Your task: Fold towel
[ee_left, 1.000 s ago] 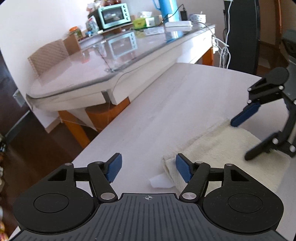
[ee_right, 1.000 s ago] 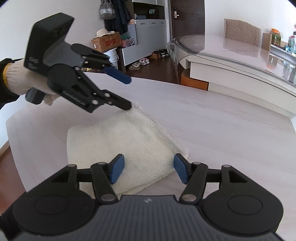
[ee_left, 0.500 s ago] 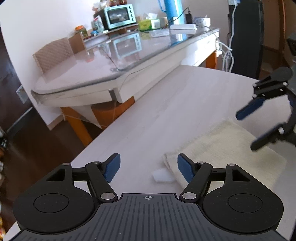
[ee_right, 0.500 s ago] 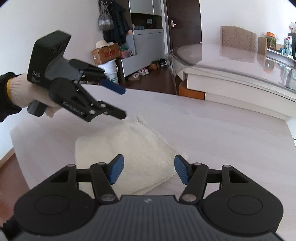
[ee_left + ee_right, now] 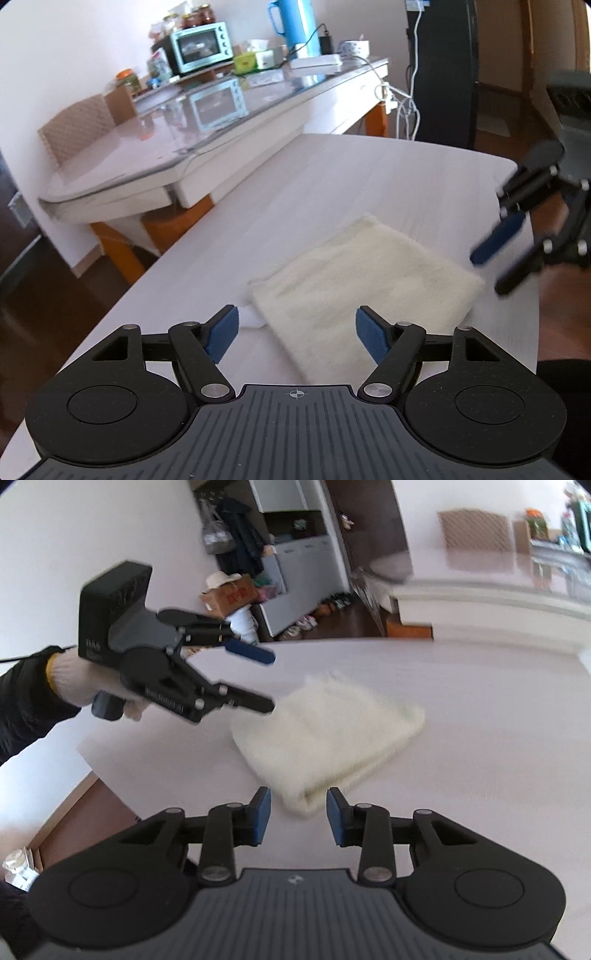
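The cream terry towel [image 5: 364, 280], already doubled into a thick rectangle, lies flat on the pale wood-grain worktop [image 5: 332, 177]. It sits just ahead of the left tool [image 5: 297, 334] and just ahead of the right tool [image 5: 298, 812], which face it from opposite sides. Both tools hang above the cloth rather than on it, probably because the fold is laid and the hands are clear of it.

The left tool is released, its blue pads wide apart with nothing between them. The right tool's jaws have just been closing; a gap remains and they grip nothing, though the towel's folded corner lies just beyond the pads.

A small white tag [image 5: 251, 317] juts out at the towel's corner nearest the left tool's left pad. Bare worktop surrounds the towel on every side, and its rounded edge lies behind each tool.
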A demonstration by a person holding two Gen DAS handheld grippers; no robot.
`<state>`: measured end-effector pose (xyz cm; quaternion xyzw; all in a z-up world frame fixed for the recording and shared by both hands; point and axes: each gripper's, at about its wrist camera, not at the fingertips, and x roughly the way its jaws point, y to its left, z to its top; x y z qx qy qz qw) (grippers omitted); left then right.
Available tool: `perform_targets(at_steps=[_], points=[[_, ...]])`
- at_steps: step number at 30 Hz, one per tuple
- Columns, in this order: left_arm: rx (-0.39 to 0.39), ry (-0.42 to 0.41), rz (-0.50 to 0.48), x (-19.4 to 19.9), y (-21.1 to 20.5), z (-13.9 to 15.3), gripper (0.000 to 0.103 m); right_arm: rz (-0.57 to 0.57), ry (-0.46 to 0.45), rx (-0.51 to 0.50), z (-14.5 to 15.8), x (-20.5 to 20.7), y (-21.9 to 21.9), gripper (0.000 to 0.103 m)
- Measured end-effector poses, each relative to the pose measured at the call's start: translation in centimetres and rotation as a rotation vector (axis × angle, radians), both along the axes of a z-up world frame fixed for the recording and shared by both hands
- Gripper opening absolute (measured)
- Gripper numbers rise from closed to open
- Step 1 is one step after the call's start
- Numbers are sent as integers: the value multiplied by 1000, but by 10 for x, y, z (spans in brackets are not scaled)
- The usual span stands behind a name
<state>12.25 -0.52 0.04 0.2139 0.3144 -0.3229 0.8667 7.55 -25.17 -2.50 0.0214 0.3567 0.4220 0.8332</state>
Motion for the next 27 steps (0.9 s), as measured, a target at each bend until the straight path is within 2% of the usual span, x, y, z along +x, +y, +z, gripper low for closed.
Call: perform_targets(at_steps=[7,10,12,16,19,20,21,24,27], points=[[-13,43,-110,0,-29,-9,75,-15,87,129,-5,14,1,40],[23,48,-127,-1,-37,-17,75,43,129,110,-9,17,8,40],[43,57,-133,-1,-39,-24,75,74,121,74,-9,14,12,40],[25,67,-128,1,-35,-24,76,81,49,8,2,5,11,40],[8,58,-115,-2,-26,-17,76,50,-82,-68,22,-1,9,40],[12,52,-110,-3,-24,-15,76,47,-112,-86,28,-4,9,37],[15,44,-107,-6,-20,-13,76,48,-135,-101,32,-4,11,30],[32,28,-90,-13,-11,-9,76,91,-162,-140,32,-2,25,17],[46,24,-67,-20,1,-8,76,130,-180,-182,26,-1,38,15]])
